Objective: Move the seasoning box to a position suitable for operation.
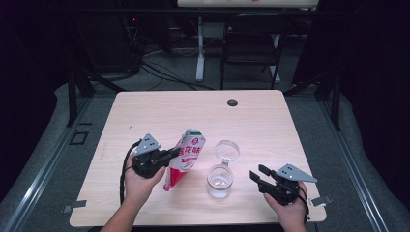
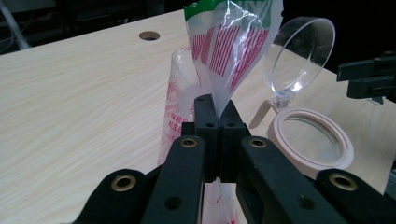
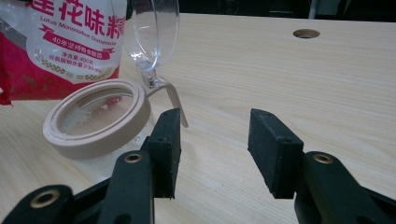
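While my left gripper [image 1: 170, 154] stands clamped on the seasoning bag [image 1: 186, 157], its jaws are pressed fully together on a pinch of clear film, seen in the left gripper view as a fold running up from between the pads. The bag hangs tilted over the table [image 1: 145, 116], top leaning toward the jar [image 1: 220, 181], red bottom corner low and, as far as I can tell, just touching the wood.

Handling notes: thin plastic pouch, soft, crinkly, likely slippery. Contents look granular, so I expect the weight to slump to the low end and shift when tipped. Grip sits on the side seam area, not the body. That seems right to me: flat film holds better than a bulging belly. Risk I judge: film sliding out of the pads if the load swings.

Jar is clear, tan collar, hinged lid [image 1: 227, 150] flipped up and open behind the mouth. Rigid, probably light and easy to knock over. It stands between the two grippers, near the bag.

My right gripper [image 1: 259, 175] is empty, jaws wide apart, hovering low just beside the jar on its right. Best hold there, I reckon, is the jar body under the collar, to steady it.
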`<state>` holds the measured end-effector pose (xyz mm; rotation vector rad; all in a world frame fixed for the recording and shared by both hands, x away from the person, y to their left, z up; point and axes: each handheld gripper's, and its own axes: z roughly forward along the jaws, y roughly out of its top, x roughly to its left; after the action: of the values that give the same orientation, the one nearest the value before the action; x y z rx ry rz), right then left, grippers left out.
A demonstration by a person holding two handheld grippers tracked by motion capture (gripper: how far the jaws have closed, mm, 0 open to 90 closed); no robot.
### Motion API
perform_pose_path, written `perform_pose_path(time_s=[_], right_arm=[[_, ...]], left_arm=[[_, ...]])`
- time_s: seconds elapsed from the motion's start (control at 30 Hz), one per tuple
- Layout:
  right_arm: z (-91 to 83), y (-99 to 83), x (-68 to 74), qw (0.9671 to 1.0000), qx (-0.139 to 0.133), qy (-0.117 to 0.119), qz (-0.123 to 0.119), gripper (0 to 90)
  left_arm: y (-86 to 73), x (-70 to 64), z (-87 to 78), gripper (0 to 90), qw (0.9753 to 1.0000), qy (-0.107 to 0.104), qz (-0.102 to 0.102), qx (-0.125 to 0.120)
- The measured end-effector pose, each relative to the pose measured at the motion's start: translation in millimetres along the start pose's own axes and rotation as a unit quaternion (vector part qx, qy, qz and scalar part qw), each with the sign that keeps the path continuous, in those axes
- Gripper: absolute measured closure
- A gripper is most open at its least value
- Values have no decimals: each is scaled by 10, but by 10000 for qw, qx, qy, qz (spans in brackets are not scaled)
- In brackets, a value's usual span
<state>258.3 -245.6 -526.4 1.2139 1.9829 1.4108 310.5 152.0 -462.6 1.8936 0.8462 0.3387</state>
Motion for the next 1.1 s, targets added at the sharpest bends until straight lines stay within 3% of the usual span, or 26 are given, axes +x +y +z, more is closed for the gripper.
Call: perform_pose_path(time_s=[0.13,0.17,0.23,0.43,0.63,0.73,0.97,1.1], right_arm=[[-6,17,27,10000,10,16,-92,553],[-34,50,54,9998,-86,170,-45,558],[-54,70,71,9996,-132,254,-12,557],[-105,165,141,9989,-215,315,-270,527],[-142,269,199,9976,-198,549,-384,612],[-155,363,277,9958,-202,647,-623,663],[-99,474,429,9922,-192,911,-830,701],[19,513,524,9896,-106,1078,-949,714]], left_arm=[[-69,-2,-34,900,10000,-45,-60,10],[-89,-3,-44,900,9999,-62,-78,-5],[-128,-7,-69,900,9999,-68,-106,-15],[-275,-2,-120,900,9998,-70,-169,72],[-457,-15,-118,900,9993,-127,-237,254],[-516,-25,-102,900,9990,-120,-232,368],[-556,-52,-107,900,9989,-150,-262,366],[-578,-65,-109,900,9988,-179,-274,352]])
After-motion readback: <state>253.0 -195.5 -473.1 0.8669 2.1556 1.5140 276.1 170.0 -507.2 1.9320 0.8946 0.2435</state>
